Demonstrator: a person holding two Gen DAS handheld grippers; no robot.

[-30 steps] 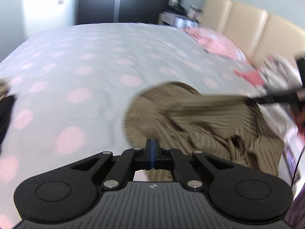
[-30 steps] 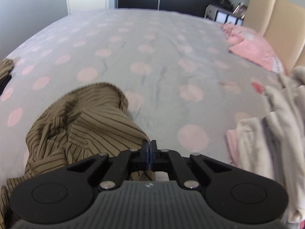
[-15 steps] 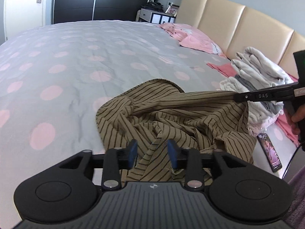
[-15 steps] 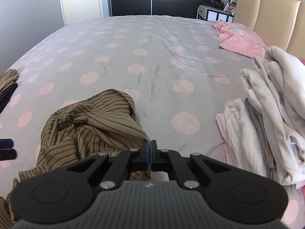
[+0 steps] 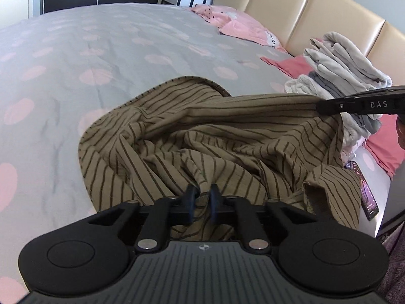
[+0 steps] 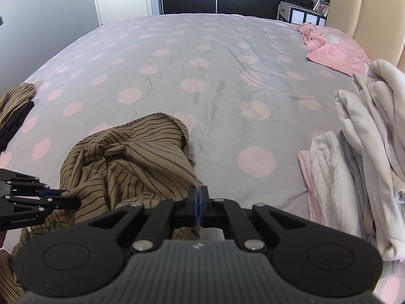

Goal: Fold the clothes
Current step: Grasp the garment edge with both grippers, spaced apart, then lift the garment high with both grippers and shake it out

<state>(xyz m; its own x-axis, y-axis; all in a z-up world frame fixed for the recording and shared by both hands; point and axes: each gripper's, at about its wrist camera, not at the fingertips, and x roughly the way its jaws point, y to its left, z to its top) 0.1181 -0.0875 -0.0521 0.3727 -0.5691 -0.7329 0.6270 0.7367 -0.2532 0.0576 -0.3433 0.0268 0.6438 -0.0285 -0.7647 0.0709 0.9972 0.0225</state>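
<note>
Now that my left gripper (image 5: 201, 197) has narrowed from the wide gap it showed half a second ago, its blue pads stand a little apart with a ridge of the brown striped shirt (image 5: 202, 131) bunched between them, so I read it as closing on the cloth but not yet clamped. A second ago this same tool was fully shut and swinging through blur; the view has since steadied low over the near edge of the bed (image 5: 76, 50). The shirt lies crumpled at that near edge on the grey duvet with pink dots, unfolded, one hem pulled taut toward the right. There my right gripper (image 6: 198, 197) is clenched on the shirt's fabric, exactly as it was in both earlier views, lifting that edge clear of the duvet. With two corners in hand I judge I can soon spread the garment flat for folding. Further right, the heap of pale clothes (image 6: 367, 139) sits by the bed's right edge, a phone (image 5: 367, 190) beside it, and pink bedding (image 6: 334, 48) near the headboard.
</note>
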